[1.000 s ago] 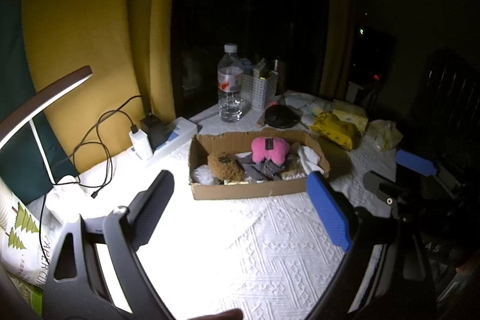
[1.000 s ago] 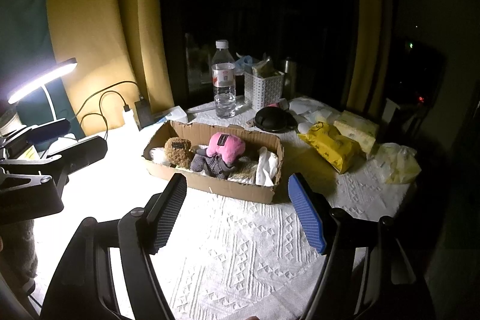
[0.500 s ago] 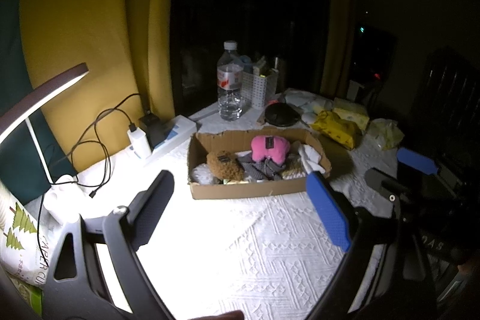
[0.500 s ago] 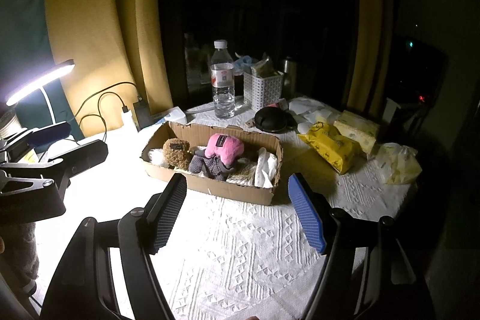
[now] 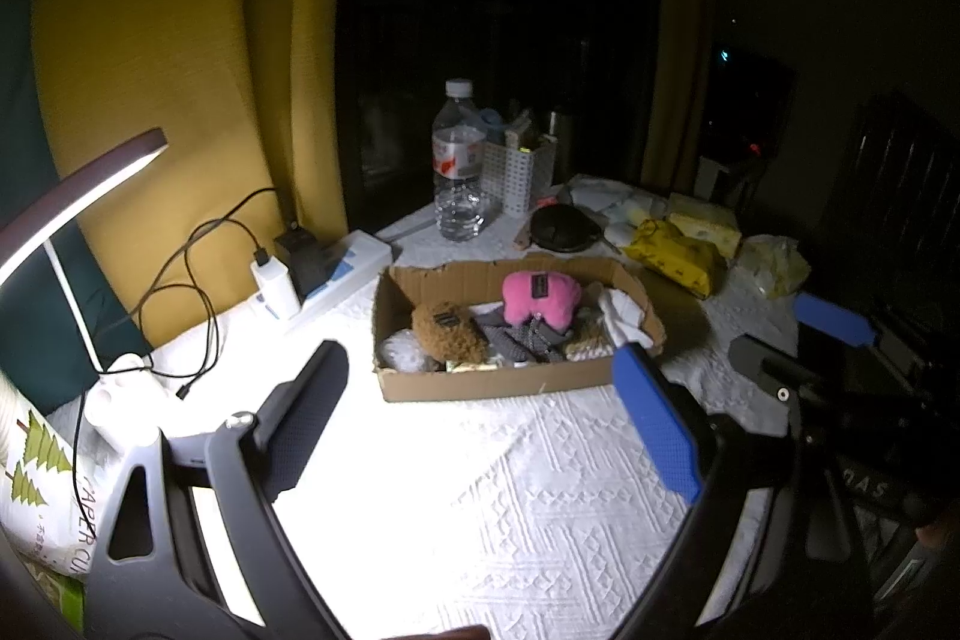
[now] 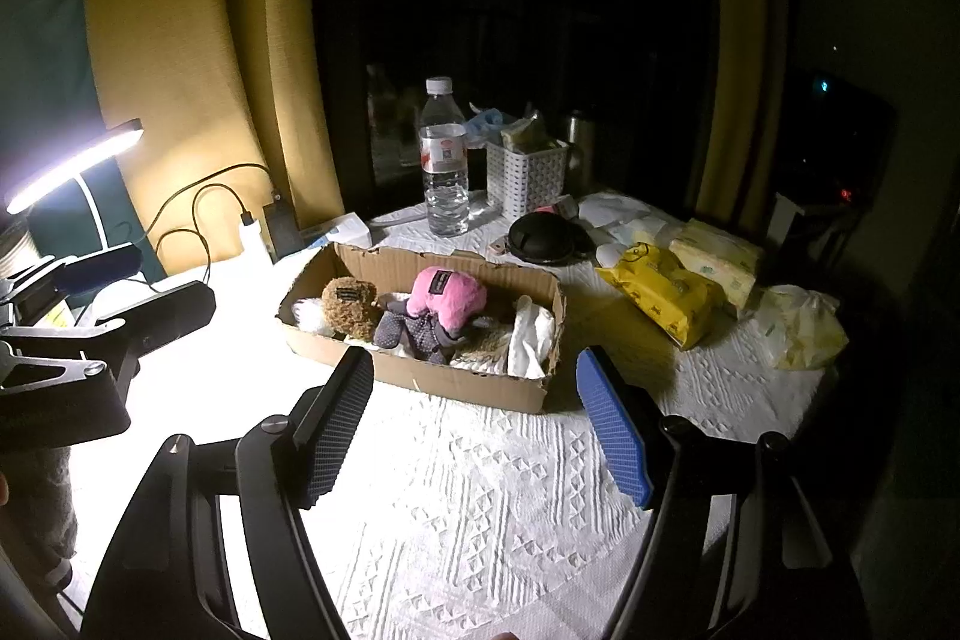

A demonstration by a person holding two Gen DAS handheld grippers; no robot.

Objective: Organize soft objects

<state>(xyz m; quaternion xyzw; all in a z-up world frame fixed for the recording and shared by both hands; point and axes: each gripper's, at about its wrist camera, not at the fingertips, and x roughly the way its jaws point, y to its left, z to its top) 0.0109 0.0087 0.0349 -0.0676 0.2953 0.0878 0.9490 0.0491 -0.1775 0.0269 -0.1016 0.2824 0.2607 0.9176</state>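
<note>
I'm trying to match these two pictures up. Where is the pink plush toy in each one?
Left wrist view: pink plush toy right of centre, inside the cardboard box.
Right wrist view: pink plush toy near centre, in the same box.
Shared landmark: water bottle behind the box.

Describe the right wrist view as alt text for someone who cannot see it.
An open right gripper hovers before a cardboard box holding a pink plush and a brown plush on a white tablecloth, lit by a desk lamp.

Dim home room: yellow curtains (image 6: 180,40), cluttered tablecloth (image 6: 480,508), desk lamp (image 6: 72,166).
</note>
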